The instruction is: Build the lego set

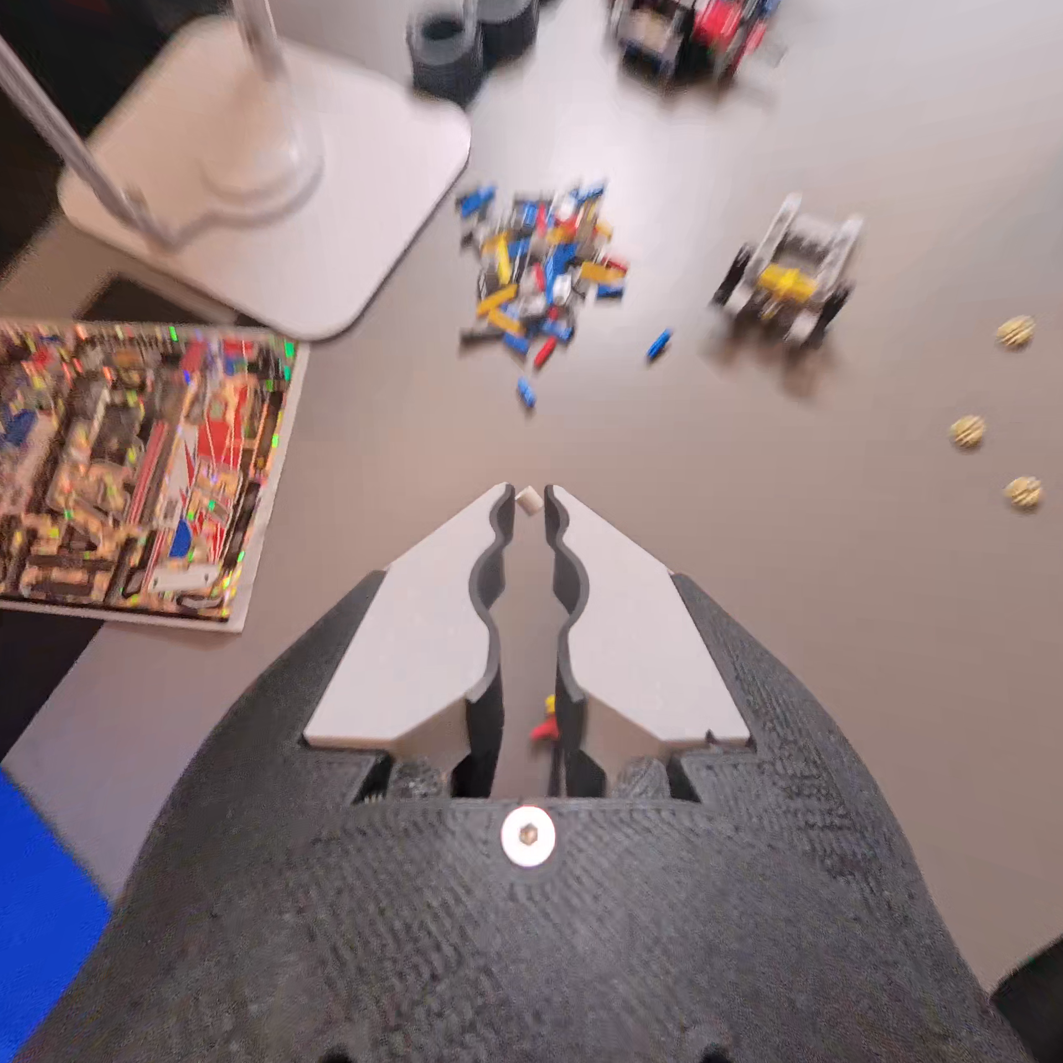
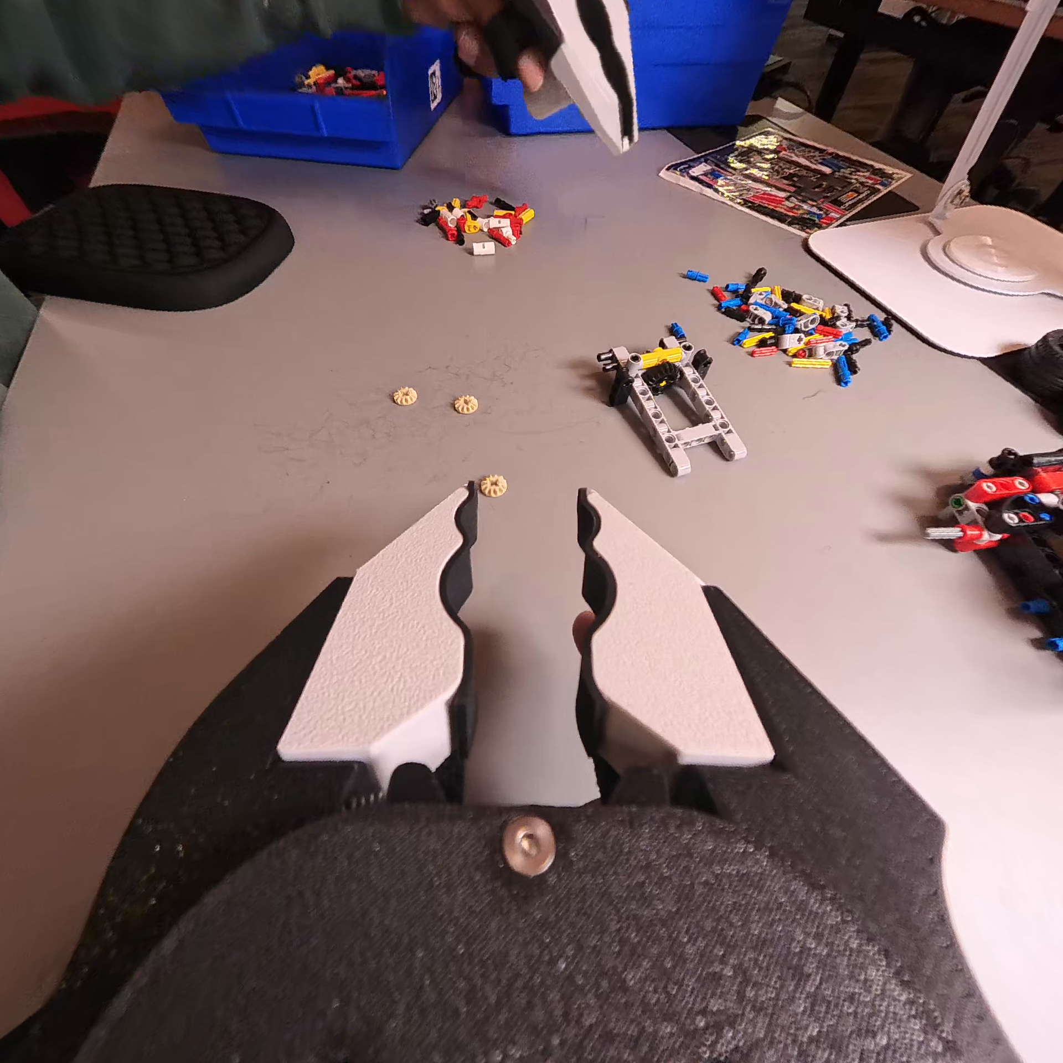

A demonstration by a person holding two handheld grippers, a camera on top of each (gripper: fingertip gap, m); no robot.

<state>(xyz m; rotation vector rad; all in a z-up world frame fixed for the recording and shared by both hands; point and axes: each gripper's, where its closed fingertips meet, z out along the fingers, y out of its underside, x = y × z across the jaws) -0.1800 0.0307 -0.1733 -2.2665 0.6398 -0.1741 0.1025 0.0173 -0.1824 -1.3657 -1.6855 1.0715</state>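
My left gripper (image 1: 528, 496) is shut on a small tan piece (image 1: 528, 499) at its fingertips, held above the table; it also shows in the right wrist view (image 2: 618, 138), raised at the far side. The grey frame assembly (image 1: 788, 276) (image 2: 670, 397) with a yellow beam lies on the table. Three tan gears (image 1: 968, 431) lie apart on the table. My right gripper (image 2: 526, 494) is open and empty, low over the table, with one tan gear (image 2: 493, 485) just beyond its left fingertip (image 2: 469, 500). Two more gears (image 2: 405, 396) (image 2: 465, 404) lie farther off.
A pile of mixed pieces (image 1: 540, 270) (image 2: 796, 322), a smaller red-yellow pile (image 2: 477, 221), the instruction booklet (image 1: 132, 466) (image 2: 788, 178), a white lamp base (image 1: 270, 195) (image 2: 949, 276), blue bins (image 2: 310, 115), a black pad (image 2: 138, 247), a red-black model (image 2: 1012, 512) (image 1: 696, 34) and black tyres (image 1: 454, 40). The left gripper's tips are roughly 30 cm from the right gripper's. The tan gear (image 2: 493, 485) is closer to my right gripper, around 7 cm from its tips; the left tips are 25 cm off. It is also in sight in the left wrist view (image 1: 1019, 329).
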